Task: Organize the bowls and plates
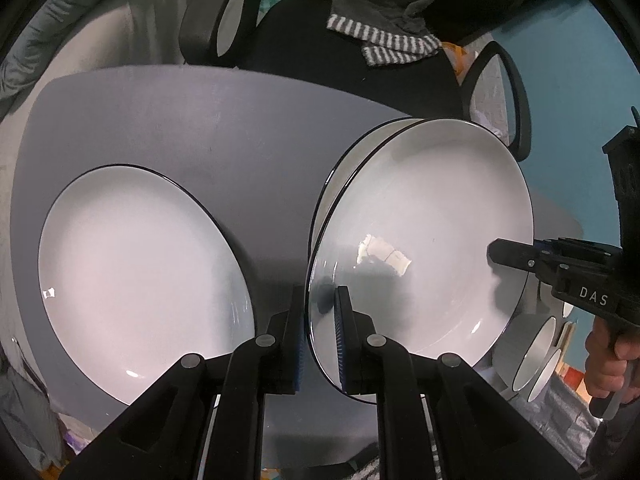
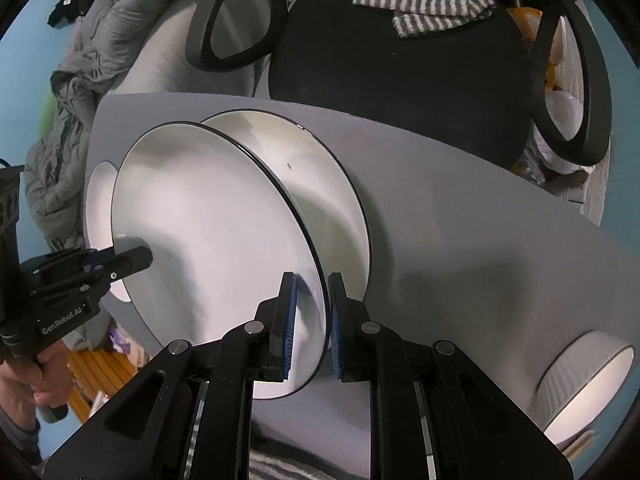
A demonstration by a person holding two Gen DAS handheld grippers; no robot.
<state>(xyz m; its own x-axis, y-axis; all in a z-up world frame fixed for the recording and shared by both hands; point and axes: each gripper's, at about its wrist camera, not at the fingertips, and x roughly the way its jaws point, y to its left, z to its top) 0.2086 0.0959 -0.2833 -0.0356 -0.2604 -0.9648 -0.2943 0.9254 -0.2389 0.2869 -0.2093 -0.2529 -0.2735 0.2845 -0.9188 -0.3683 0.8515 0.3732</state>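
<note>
Mid-stack step here, I'd say: both hand-held grippers are grasping the same white round plate with a thin black rim (image 1: 420, 240), left hand-held gripper (image 1: 320, 344) on its left edge, right hand-held gripper (image 2: 312, 328) on the right edge. It's tilted, lifted above another white black-rimmed plate (image 2: 320, 184) on the grey counter (image 1: 180, 120). Next move probably needs levelling it and lowering it centred before letting go.

Bare table (image 2: 460, 248) btwn stacked plates (image 2: 328, 200) & bowl (image 2: 584, 388).
</note>
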